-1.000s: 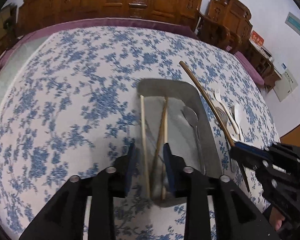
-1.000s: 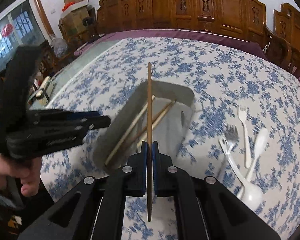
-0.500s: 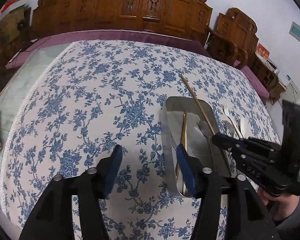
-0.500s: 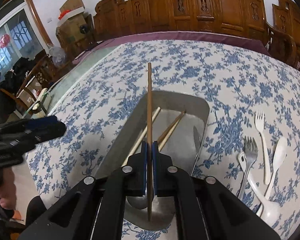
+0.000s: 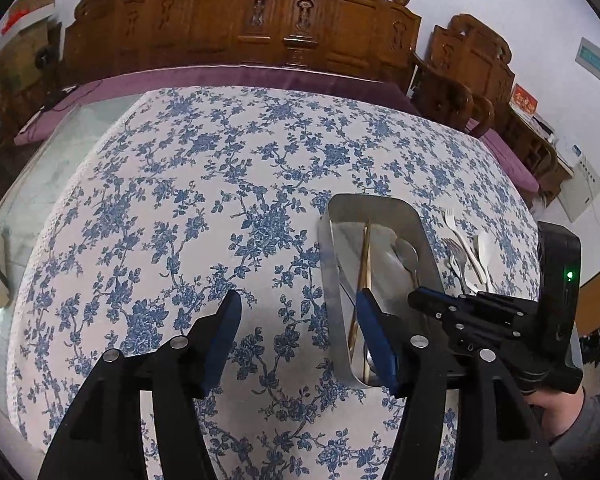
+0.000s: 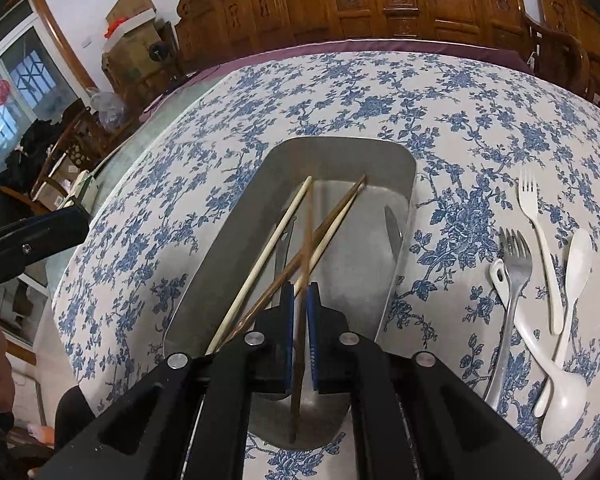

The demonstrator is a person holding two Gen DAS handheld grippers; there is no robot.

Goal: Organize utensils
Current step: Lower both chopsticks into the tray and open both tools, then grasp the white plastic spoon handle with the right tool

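Over the metal tray, the right gripper seems slightly parted around a brown chopstick, possibly loose. The chopstick is light, stiff and slick, best pinched mid-shaft. The left gripper gapes wide, holding nothing.

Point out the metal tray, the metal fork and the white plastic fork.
metal tray (image 6: pixel 342 154), right wrist view, on its far wall.
metal fork (image 6: pixel 514 258), right wrist view, at the base of its tines.
white plastic fork (image 6: pixel 544 248), right wrist view, on its handle.

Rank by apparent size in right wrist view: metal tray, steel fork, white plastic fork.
1. rectangular metal tray, clearly largest.
2. steel fork.
3. white plastic fork, only slightly shorter; it lies farther from the camera, so this ranking is unsure.
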